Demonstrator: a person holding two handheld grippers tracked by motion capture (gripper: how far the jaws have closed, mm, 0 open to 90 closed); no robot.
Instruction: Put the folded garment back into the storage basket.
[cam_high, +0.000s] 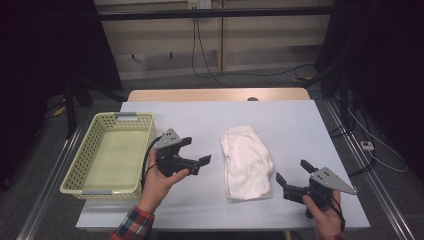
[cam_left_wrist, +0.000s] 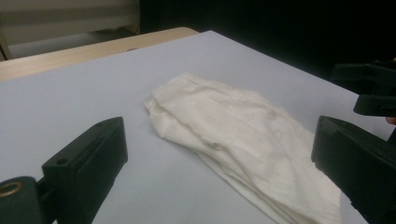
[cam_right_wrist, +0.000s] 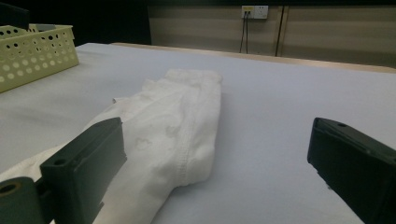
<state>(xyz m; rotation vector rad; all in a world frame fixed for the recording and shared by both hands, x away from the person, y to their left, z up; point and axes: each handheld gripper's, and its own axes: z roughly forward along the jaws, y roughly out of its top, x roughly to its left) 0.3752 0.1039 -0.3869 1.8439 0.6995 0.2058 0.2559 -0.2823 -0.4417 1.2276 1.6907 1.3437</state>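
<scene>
**Folded cloth between two open grippers**

Folded white cloth (cam_high: 246, 162) lies mid-table. Left gripper (cam_high: 196, 151) at its 9 o'clock, right gripper (cam_high: 291, 176) at 4 o'clock, both jaws apart, empty. Risk: pinching a single layer would likely unfold it.

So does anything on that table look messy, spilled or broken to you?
Nothing stands out. The folded white cloth lies flat on the pale blue table, a bit rumpled but tidy. The pale yellow perforated plastic basket sits upright at the left. The left gripper and right gripper are open, touching nothing.
</scene>
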